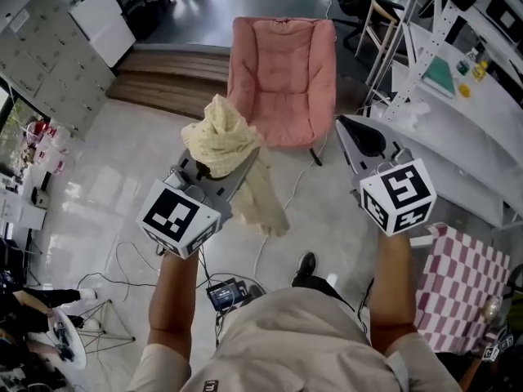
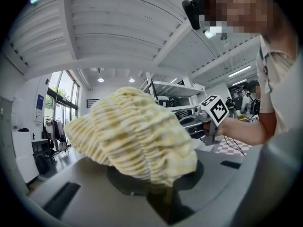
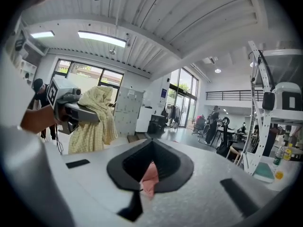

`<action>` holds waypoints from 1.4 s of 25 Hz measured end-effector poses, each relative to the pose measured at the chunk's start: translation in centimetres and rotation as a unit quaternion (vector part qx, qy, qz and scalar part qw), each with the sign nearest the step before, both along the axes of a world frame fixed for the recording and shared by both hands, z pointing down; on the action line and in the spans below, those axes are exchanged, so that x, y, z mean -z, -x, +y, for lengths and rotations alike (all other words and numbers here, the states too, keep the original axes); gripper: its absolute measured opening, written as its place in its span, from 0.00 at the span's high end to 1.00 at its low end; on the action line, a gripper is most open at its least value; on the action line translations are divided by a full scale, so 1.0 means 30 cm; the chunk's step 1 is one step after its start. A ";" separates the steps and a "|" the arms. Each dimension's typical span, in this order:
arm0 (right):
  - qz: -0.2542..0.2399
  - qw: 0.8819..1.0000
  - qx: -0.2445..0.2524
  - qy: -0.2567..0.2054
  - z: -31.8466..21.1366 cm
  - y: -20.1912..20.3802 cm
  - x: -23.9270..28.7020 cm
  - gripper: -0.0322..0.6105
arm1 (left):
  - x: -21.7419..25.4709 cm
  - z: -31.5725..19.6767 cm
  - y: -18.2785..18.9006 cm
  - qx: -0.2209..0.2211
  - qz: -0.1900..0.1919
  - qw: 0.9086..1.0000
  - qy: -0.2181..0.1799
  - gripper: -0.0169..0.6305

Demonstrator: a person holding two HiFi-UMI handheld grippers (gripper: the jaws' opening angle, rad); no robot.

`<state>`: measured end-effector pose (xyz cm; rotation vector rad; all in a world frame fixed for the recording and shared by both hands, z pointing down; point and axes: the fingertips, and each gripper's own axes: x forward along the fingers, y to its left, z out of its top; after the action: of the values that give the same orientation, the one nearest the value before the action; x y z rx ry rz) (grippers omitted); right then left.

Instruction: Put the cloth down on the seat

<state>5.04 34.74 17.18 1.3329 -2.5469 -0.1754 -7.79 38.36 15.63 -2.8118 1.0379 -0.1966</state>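
A pale yellow cloth [image 1: 221,141] hangs bunched from my left gripper [image 1: 214,170], which is shut on it; a long tail droops toward the floor. In the left gripper view the cloth [image 2: 137,136] fills the middle and hides the jaw tips. A pink padded chair [image 1: 282,80] stands ahead, just beyond the cloth, its seat bare. My right gripper [image 1: 359,137] is held to the right of the chair with nothing in it, its jaws together. From the right gripper view the cloth [image 3: 92,119] shows at the left, and a sliver of the pink chair [image 3: 150,176] shows through the jaw slit.
A white table [image 1: 474,129] and a metal rack [image 1: 409,47] stand at the right. A pink chequered cloth [image 1: 458,284] lies low right. A wooden step [image 1: 172,80] runs behind the chair. Cables [image 1: 131,268] and a small device [image 1: 229,292] lie on the floor.
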 end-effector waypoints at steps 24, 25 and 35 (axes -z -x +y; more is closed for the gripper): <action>-0.019 0.999 0.050 0.010 -0.328 -0.330 -0.049 0.96 | -0.017 -0.314 -0.338 0.060 -0.031 0.998 0.016 0.86; -0.019 0.999 0.047 0.011 -0.328 -0.344 -0.050 0.96 | -0.014 -0.320 -0.352 0.056 -0.027 0.998 0.013 0.86; -0.010 1.000 0.008 0.026 -0.415 -0.428 -0.104 0.96 | -0.039 -0.476 -0.444 0.010 -0.018 1.000 0.017 0.86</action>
<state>17.87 22.30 20.30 1.3013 -2.5613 -0.1002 5.53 24.08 16.81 -2.8179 1.0664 -0.2699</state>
